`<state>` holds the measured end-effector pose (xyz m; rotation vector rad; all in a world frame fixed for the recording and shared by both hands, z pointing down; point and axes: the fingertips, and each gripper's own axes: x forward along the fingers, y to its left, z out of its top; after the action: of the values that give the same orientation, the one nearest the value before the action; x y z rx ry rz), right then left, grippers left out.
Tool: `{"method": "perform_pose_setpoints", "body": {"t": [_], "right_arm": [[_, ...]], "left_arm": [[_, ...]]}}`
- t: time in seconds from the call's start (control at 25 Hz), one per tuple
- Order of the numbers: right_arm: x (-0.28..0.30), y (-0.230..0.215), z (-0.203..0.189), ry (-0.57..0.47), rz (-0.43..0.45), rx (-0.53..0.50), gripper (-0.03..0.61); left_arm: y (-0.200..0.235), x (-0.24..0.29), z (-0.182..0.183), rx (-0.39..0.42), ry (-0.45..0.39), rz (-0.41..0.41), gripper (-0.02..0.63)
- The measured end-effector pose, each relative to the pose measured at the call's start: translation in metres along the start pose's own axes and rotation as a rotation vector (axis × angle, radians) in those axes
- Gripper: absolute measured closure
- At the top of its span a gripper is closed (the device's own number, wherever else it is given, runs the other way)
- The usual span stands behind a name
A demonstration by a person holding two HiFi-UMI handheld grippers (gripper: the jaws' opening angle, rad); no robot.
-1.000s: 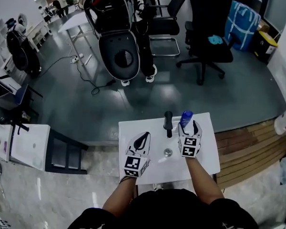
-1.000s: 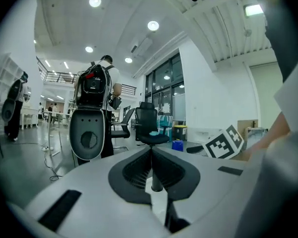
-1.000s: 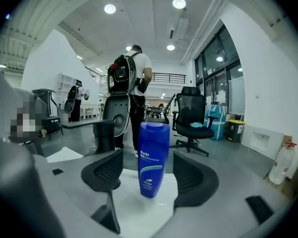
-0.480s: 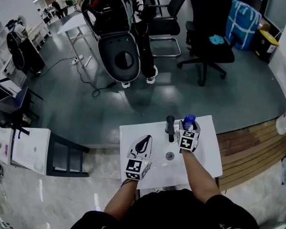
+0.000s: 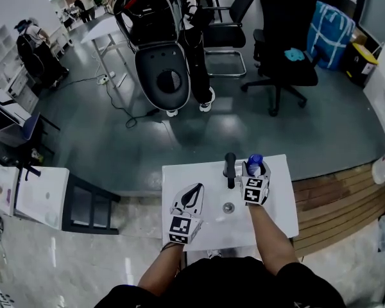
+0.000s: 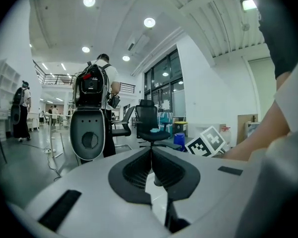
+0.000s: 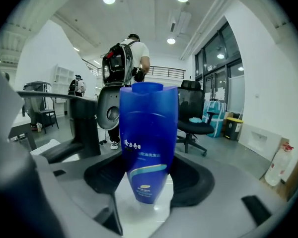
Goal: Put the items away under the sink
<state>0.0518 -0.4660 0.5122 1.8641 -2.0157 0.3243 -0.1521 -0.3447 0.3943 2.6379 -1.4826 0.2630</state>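
right gripper point(image 5: 256, 167): jaws just been closing; wide apart, around the bottle, pads against its two sides
bottle point(image 7: 148, 143): blue, upright, narrow end down on the white surface; near the far edge of the sink top point(image 5: 279, 213), just right of the tap
left gripper point(image 6: 150, 151): jaws together, tips meeting, nothing between them; over the near left part of the sink top, well apart from the bottle
tap point(image 5: 229, 167): black, upright, mid far edge of the sink top, between the two grippers
drain point(image 5: 228, 206): small round metal ring, middle of the sink top, just nearer than the tap
floor beyond the far edge: grey; black office chair point(image 5: 279, 50) and a standing person with a backpack point(image 7: 131, 58) well apart from the sink top
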Motion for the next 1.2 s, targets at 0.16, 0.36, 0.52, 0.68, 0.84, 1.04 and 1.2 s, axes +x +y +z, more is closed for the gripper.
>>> {"method": "perform_pose_setpoints", "body": {"t": [0.16, 0.36, 0.52, 0.68, 0.84, 1.04, 1.2], "right_arm": [[-0.028, -0.002, 0.021, -0.06, 0.05, -0.033, 0.299], [-0.077, -0.009, 0.04, -0.115, 0.105, -0.048, 0.299], [-0.117, -0.018, 0.052, -0.155, 0.152, -0.067, 0.299], [-0.165, -0.024, 0.05, -0.166, 0.206, -0.081, 0.299], [-0.212, -0.035, 0.034, -0.172, 0.241, -0.078, 0.299], [-0.272, -0.033, 0.005, -0.181, 0.289, -0.081, 0.299], [-0.32, -0.036, -0.014, -0.173, 0.318, -0.08, 0.299]], "left_arm": [[-0.016, -0.005, 0.0, 0.007, 0.005, -0.008, 0.592], [-0.045, -0.013, 0.001, 0.019, 0.004, -0.007, 0.592], [-0.074, -0.018, 0.004, 0.028, 0.005, 0.004, 0.592], [-0.105, -0.032, 0.011, 0.041, -0.006, 0.026, 0.592], [-0.142, -0.054, 0.013, 0.05, -0.017, 0.046, 0.592], [-0.174, -0.107, 0.007, -0.009, -0.043, 0.121, 0.592], [-0.205, -0.143, 0.006, -0.022, -0.051, 0.155, 0.592]]}}
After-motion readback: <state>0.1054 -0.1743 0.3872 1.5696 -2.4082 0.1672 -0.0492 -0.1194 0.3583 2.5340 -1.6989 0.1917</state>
